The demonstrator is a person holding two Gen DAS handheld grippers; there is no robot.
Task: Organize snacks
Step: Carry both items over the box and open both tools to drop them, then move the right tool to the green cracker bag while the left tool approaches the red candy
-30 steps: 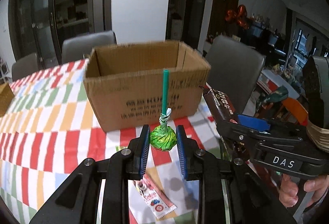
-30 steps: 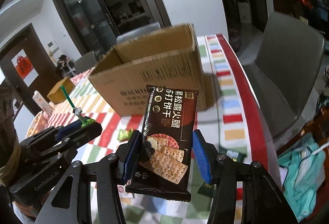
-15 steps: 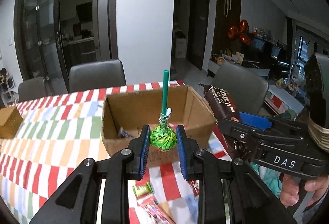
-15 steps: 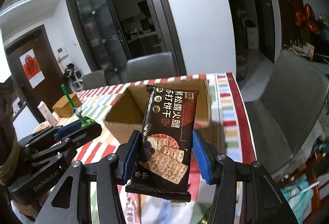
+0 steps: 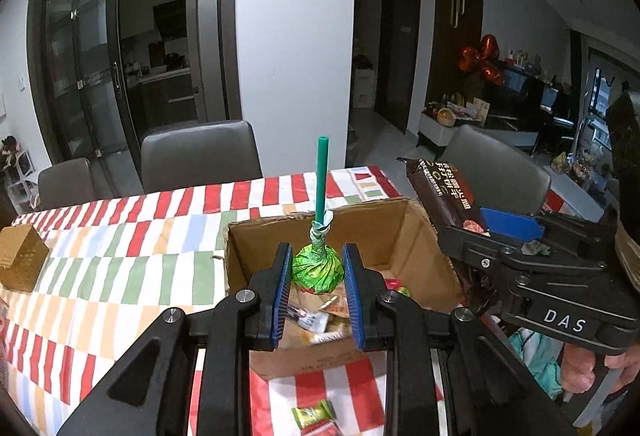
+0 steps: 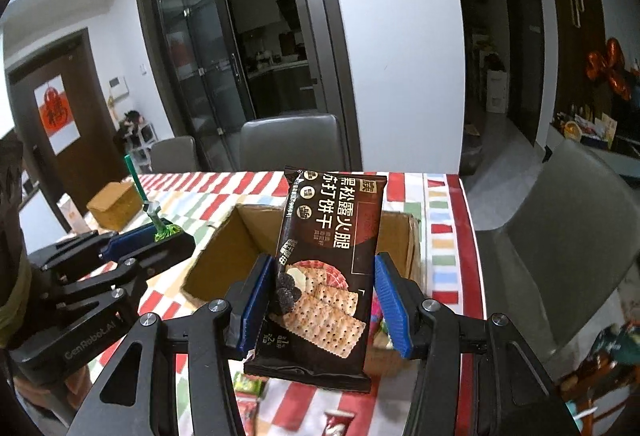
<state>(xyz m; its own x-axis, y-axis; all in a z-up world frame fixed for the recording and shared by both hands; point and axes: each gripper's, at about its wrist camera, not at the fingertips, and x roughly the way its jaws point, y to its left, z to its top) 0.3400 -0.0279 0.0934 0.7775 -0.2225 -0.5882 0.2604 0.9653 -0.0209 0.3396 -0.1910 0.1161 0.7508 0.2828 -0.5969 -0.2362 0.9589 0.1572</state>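
My left gripper point(image 5: 316, 292) is shut on a green-wrapped lollipop point(image 5: 317, 268) with a green stick pointing up, held above the open cardboard box point(image 5: 256, 236). My right gripper point(image 6: 326, 296) is shut on a dark brown cracker packet point(image 6: 328, 260), upright above the same box point(image 6: 212, 264). Several snack packets point(image 5: 320, 316) lie inside the box. The right gripper also shows in the left wrist view point(image 5: 520, 252), at the box's right side. The left gripper shows in the right wrist view point(image 6: 148, 240), left of the box.
The box stands on a table with a striped red, green and orange cloth point(image 5: 120, 236). Loose snacks point(image 5: 314, 414) lie on the cloth in front of the box. A small brown box point(image 5: 22, 256) sits at the left. Grey chairs point(image 5: 200, 156) surround the table.
Both grippers have risen from in front of the box's side to above its open top, each keeping its snack. The box's inside is now visible.
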